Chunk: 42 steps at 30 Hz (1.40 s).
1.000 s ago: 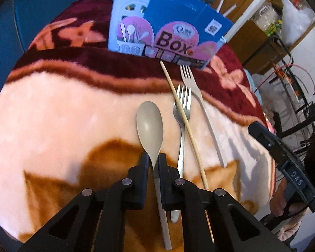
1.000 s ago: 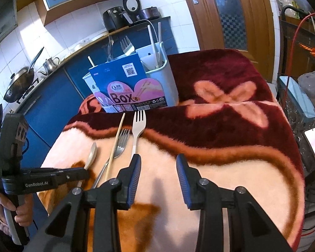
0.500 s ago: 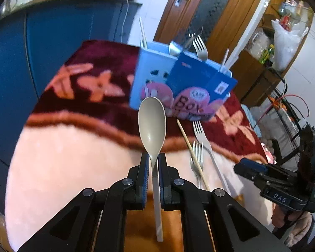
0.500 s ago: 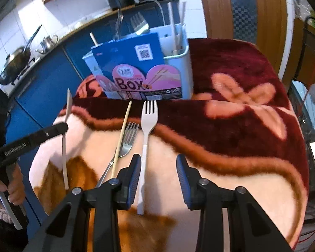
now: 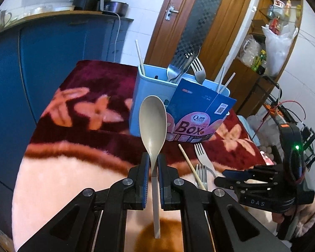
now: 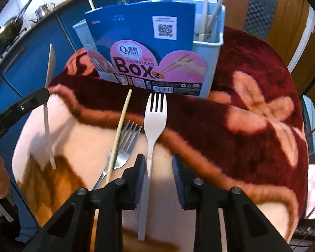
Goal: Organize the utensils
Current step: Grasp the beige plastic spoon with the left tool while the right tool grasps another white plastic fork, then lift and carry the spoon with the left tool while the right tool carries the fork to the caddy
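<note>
While several forks and chopsticks already stand in the light blue holder (image 5: 136, 105) at the far side of the blanket (image 6: 252, 126), the sorting looks roughly half done. The left gripper (image 5: 152, 168) is clamped on the neck of a beige spoon (image 5: 152, 121), bowl up, held clear of the blanket and short of the holder, so that piece is picked up but not yet dropped in. Near the middle of the blanket three pieces lie waiting: a white plastic fork (image 6: 154, 126), a metal fork (image 6: 126, 145) just left of it, and a single chopstick (image 6: 119, 134) lying across the metal fork. The right gripper (image 6: 158, 168) straddles the white fork's handle; its jaws have just been closing, but a clear gap remains on the right side, so the fork is not yet gripped. By my reckoning, four utensils remain to go into the holder.
</note>
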Each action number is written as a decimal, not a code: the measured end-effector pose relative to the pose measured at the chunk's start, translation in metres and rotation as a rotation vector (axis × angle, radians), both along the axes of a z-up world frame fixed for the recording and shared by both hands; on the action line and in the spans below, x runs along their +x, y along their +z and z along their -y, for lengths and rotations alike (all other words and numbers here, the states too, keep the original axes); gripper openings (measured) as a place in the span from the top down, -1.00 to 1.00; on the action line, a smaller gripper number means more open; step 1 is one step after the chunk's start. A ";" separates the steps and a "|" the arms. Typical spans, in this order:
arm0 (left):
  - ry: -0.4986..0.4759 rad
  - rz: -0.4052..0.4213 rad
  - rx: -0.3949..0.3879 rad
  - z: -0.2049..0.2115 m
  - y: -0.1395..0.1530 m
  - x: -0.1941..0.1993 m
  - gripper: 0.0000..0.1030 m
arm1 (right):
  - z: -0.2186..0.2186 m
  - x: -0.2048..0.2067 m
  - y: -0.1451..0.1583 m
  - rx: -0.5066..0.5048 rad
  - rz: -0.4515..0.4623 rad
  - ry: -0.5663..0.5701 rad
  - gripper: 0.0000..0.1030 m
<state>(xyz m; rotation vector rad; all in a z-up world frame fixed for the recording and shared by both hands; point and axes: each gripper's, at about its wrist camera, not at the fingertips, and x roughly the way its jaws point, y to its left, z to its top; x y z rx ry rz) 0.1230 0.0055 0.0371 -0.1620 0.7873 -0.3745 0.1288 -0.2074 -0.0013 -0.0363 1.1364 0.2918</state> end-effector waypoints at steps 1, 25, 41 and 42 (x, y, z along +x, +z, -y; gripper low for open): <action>-0.002 0.003 0.004 0.000 -0.001 0.000 0.85 | -0.001 0.001 0.000 -0.008 -0.006 0.004 0.47; 0.017 0.086 0.016 0.008 0.011 -0.018 0.85 | 0.031 -0.024 0.022 0.230 0.081 -0.084 0.86; 0.051 0.250 -0.012 0.006 0.067 -0.022 0.87 | 0.050 -0.052 0.061 0.332 0.394 -0.146 0.86; 0.054 0.261 -0.013 0.006 0.073 -0.021 0.87 | 0.051 -0.053 0.062 0.335 0.400 -0.147 0.86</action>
